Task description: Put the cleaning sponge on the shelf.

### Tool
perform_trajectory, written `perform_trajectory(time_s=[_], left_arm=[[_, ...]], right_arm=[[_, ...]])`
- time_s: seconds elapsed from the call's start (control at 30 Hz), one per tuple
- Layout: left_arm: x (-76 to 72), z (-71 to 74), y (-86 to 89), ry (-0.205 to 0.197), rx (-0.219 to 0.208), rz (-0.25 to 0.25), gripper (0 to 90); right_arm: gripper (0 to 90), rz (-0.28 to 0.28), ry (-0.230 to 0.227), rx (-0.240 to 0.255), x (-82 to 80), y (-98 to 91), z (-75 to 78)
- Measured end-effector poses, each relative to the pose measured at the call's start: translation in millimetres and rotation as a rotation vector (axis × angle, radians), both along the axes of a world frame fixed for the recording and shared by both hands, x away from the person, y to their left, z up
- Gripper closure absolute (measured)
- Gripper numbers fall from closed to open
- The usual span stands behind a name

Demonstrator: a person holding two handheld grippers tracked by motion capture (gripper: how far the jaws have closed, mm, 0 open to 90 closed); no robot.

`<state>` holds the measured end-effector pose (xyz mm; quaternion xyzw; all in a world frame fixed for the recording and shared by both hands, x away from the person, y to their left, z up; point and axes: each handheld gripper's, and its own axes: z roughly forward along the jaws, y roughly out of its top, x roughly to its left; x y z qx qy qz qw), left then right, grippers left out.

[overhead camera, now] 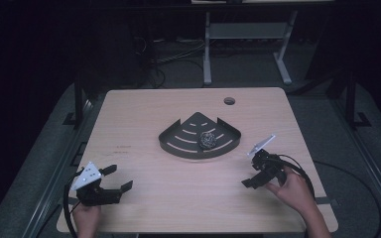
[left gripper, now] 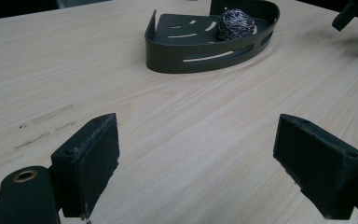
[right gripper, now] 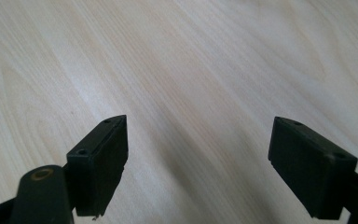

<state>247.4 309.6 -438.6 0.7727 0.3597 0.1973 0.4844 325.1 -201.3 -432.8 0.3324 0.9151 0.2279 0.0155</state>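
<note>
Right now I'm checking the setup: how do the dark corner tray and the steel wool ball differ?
The corner tray is flat, matte dark and fan-shaped, with slots and a low wall; the steel wool ball is round, shiny grey and tangled. The tray is far wider and rests on the table; the ball lies inside the tray, on its right side in the high view. Both look metallic.
</note>
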Motion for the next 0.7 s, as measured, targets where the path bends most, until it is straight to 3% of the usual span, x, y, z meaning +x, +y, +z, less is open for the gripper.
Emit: perform_trajectory(time_s=[0.7], left_arm=[[0.3,-0.2,-1.1,0.002,-0.001,-0.003,13.7]], right_arm=[[18.3,-0.033,-0.010,0.019,-21.3,-14.2,-11.4]])
